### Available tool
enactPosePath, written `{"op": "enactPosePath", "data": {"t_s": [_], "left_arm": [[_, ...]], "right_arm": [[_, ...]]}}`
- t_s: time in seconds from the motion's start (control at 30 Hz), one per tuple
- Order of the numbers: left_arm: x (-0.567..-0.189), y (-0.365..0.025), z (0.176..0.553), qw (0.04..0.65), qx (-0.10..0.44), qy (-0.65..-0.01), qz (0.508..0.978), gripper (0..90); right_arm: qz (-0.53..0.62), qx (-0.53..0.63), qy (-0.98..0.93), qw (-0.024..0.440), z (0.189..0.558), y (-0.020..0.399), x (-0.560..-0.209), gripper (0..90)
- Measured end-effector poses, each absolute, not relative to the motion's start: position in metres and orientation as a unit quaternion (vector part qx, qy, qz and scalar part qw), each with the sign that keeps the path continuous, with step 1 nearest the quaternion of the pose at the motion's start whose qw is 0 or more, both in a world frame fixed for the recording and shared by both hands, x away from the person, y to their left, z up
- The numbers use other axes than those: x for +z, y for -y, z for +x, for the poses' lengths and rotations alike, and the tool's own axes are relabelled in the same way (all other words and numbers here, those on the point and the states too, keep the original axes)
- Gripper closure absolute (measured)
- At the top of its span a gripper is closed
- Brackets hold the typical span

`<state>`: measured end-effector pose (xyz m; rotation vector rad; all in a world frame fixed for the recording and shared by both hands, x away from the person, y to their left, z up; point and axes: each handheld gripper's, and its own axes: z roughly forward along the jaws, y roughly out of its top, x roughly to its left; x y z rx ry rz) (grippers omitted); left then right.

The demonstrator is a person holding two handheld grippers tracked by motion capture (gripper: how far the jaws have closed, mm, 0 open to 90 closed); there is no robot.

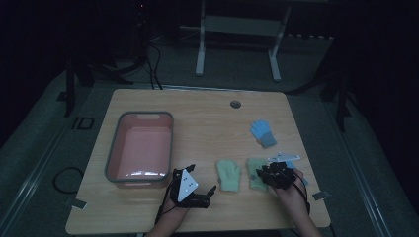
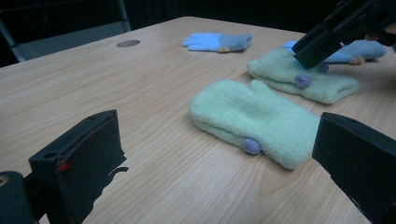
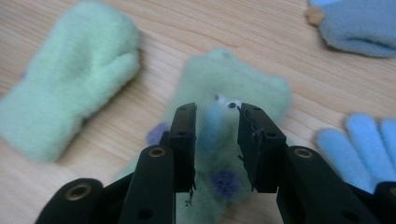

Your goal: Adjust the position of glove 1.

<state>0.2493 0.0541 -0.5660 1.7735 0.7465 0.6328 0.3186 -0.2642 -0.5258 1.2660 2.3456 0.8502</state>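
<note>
Mittens are the trouble right now: my right gripper [image 3: 216, 140] sits low over the nearer green mitten [image 3: 229, 107], jaws partly apart astride a ridge of fleece, not clamped yet I think. If I close this shallow, I reckon it slips out or drags against the blue glove [image 3: 359, 140] just beside it. My left gripper [image 2: 210, 163] hangs wide open near the other green mitten [image 2: 254, 121], far from the pink bin [image 1: 140, 148].

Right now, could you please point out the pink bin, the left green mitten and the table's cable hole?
Pink bin [image 1: 113, 148]: high view, its grey left rim.
Left green mitten [image 1: 229, 175]: high view, its palm.
Cable hole [image 1: 235, 104]: high view, its centre.
</note>
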Motion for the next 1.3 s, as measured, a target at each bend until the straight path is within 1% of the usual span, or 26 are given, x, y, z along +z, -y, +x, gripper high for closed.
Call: {"op": "enactPosePath", "data": {"t_s": [0.23,0.47,0.5,0.53,0.57,0.6,0.63,0.67,0.7,0.8,1.03,1.07,1.13,1.17,1.27,1.3], "left_arm": [[-0.566,-0.054,0.249,0.529,0.267,-0.310,0.743,1.7],[-0.566,-0.054,0.249,0.528,0.269,-0.310,0.743,1.7],[-0.566,-0.054,0.249,0.528,0.269,-0.310,0.743,1.7],[-0.566,-0.054,0.249,0.528,0.269,-0.310,0.743,1.7],[-0.566,-0.053,0.249,0.528,0.269,-0.310,0.743,1.7],[-0.566,-0.053,0.249,0.528,0.269,-0.310,0.743,1.8],[-0.566,-0.054,0.249,0.529,0.269,-0.310,0.743,1.7],[-0.566,-0.054,0.249,0.529,0.269,-0.310,0.743,1.7],[-0.566,-0.054,0.249,0.529,0.269,-0.311,0.743,1.8],[-0.566,-0.054,0.249,0.529,0.268,-0.312,0.742,1.7],[-0.566,-0.054,0.249,0.530,0.268,-0.312,0.741,1.7],[-0.566,-0.054,0.249,0.530,0.268,-0.312,0.741,1.7],[-0.566,-0.054,0.249,0.531,0.267,-0.314,0.740,1.7],[-0.566,-0.054,0.249,0.531,0.267,-0.314,0.740,1.7],[-0.566,-0.055,0.249,0.532,0.266,-0.315,0.740,1.7],[-0.566,-0.055,0.249,0.532,0.266,-0.315,0.740,1.7]], "right_arm": [[0.440,0.304,-0.829,0.164,0.321,0.265,-0.539,63.9],[0.425,0.302,-0.834,0.183,0.315,0.264,-0.543,63.6],[0.425,0.302,-0.834,0.181,0.315,0.263,-0.543,67.5],[0.425,0.302,-0.834,0.181,0.315,0.263,-0.543,67.5],[0.429,0.300,-0.832,0.182,0.315,0.263,-0.543,76.4],[0.429,0.300,-0.832,0.182,0.315,0.263,-0.543,76.4],[0.428,0.293,-0.833,0.192,0.313,0.259,-0.542,82.9],[0.428,0.293,-0.833,0.192,0.313,0.259,-0.542,82.9],[0.430,0.286,-0.832,0.203,0.312,0.255,-0.542,85.0],[0.436,0.287,-0.828,0.204,0.312,0.253,-0.540,86.0],[0.442,0.307,-0.816,0.209,0.308,0.252,-0.518,86.5],[0.438,0.314,-0.814,0.217,0.307,0.251,-0.509,86.6],[0.436,0.318,-0.813,0.220,0.307,0.250,-0.503,86.6],[0.430,0.328,-0.810,0.228,0.305,0.247,-0.491,86.6],[0.418,0.342,-0.807,0.238,0.303,0.240,-0.472,86.6],[0.418,0.342,-0.807,0.238,0.303,0.240,-0.472,86.6]]}}
